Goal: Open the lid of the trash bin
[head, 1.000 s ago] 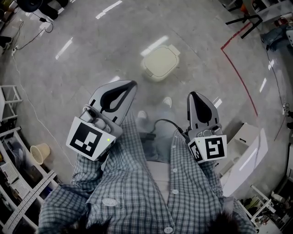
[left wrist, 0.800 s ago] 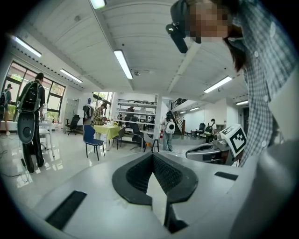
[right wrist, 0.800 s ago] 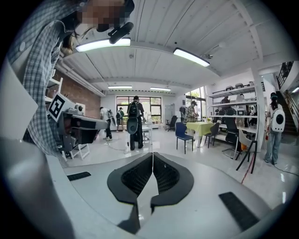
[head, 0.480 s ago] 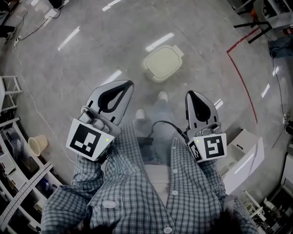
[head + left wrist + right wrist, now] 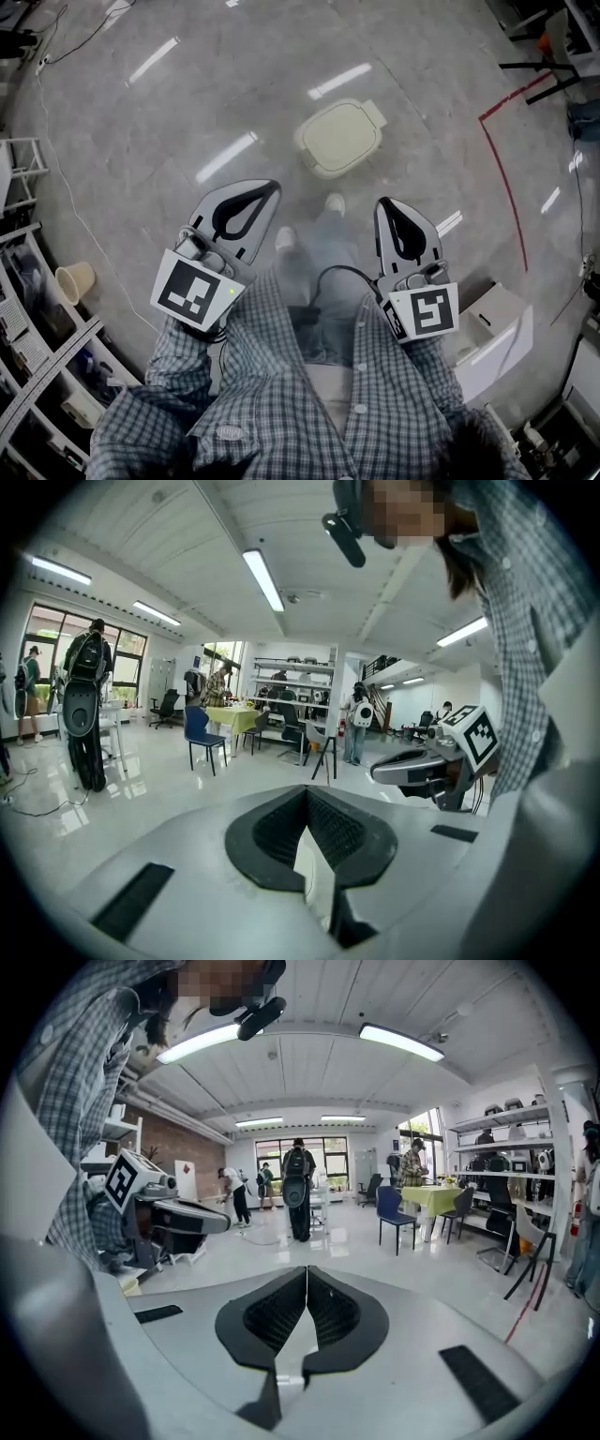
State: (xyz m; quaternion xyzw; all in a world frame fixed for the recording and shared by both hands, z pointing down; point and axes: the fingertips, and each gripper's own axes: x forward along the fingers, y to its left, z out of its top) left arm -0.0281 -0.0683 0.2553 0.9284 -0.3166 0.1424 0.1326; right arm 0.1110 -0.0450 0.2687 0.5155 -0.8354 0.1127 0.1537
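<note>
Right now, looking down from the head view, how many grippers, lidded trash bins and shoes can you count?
Grippers: 2, left gripper and right gripper
Trash bin: 1
Shoes: 2
Total: 5

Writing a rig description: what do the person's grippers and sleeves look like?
The left gripper and right gripper are light grey tapered shells with black ribbed pads. Each carries a cube of black-and-white square markers. A black cable trails by the right one. Checked shirt sleeves.
</note>
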